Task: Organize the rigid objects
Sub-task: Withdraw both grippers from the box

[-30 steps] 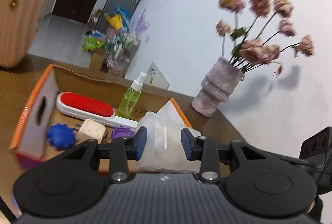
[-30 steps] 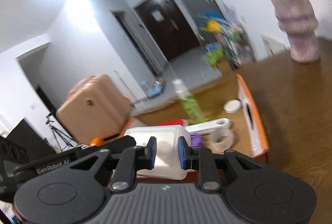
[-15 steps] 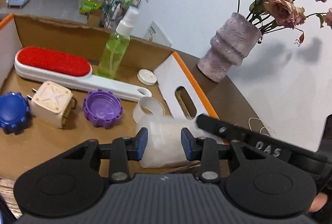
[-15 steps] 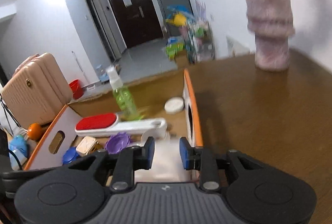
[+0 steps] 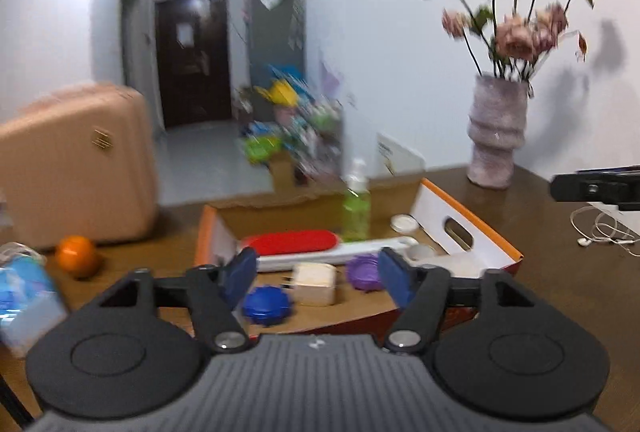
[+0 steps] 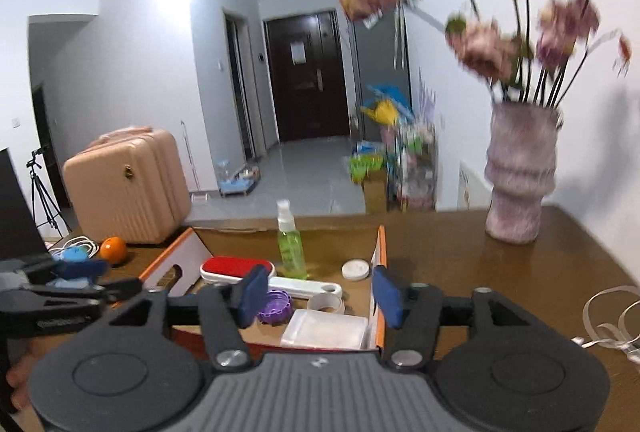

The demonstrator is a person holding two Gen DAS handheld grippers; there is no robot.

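- Dark brown wooden table [image 6: 460,264] bears an orange-edged cardboard box [image 6: 382,248] and a mauve ribbed vase [image 6: 520,172].
- Clear plastic container [image 6: 326,328] lies inside the box.
- Left gripper [image 5: 318,274] and right gripper [image 6: 320,296]: jaws opening, empty.
- Pink suitcase [image 6: 128,188] stands beyond.

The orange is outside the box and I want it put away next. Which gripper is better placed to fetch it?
Probably the left gripper: the orange lies on the table left of the box, on its side. The right gripper faces the box's right end. Both jaws are opening, empty.

No text seems legible; frames blurred.
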